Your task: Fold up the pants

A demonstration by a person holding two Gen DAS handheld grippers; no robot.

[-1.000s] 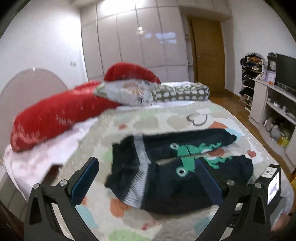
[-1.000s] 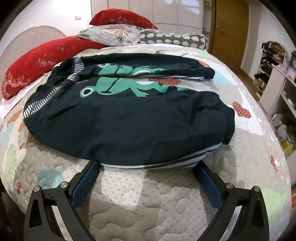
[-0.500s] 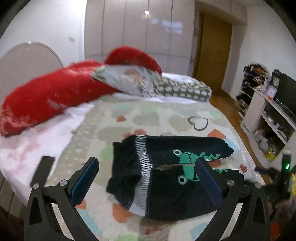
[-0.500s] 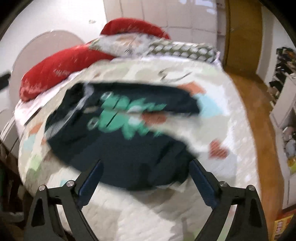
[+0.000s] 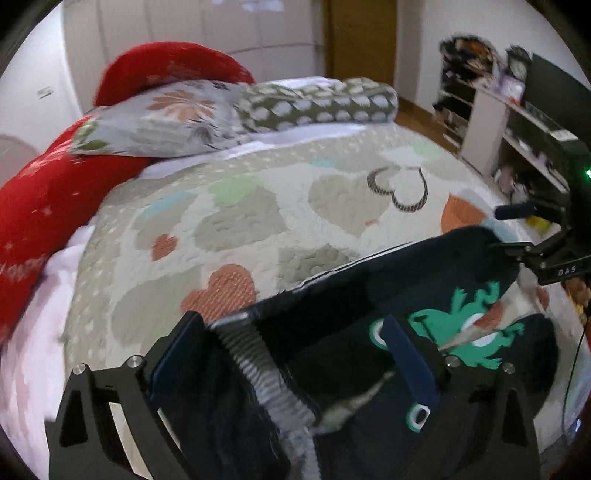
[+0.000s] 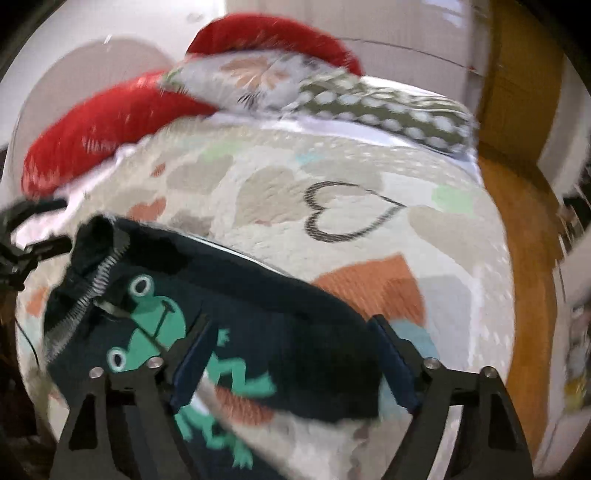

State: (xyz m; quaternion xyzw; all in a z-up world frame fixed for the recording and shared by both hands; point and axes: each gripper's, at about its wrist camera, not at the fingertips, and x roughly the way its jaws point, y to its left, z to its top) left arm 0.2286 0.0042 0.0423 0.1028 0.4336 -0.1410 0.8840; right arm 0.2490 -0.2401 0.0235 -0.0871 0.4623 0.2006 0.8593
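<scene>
You are working in a home bedroom; a bed [image 5: 332, 206] under a heart-patterned quilt, red pillows [image 5: 44, 206] at its head; pale wardrobe doors [image 5: 192, 29], a wooden door [image 5: 360, 37], cluttered shelves [image 5: 491, 122] alongside.

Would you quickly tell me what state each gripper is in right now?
Left gripper: jaws open, just closing slightly, straddling the striped waistband of the dark navy frog-print pants.
Right gripper: jaws open, just closing, around a pant leg.
</scene>
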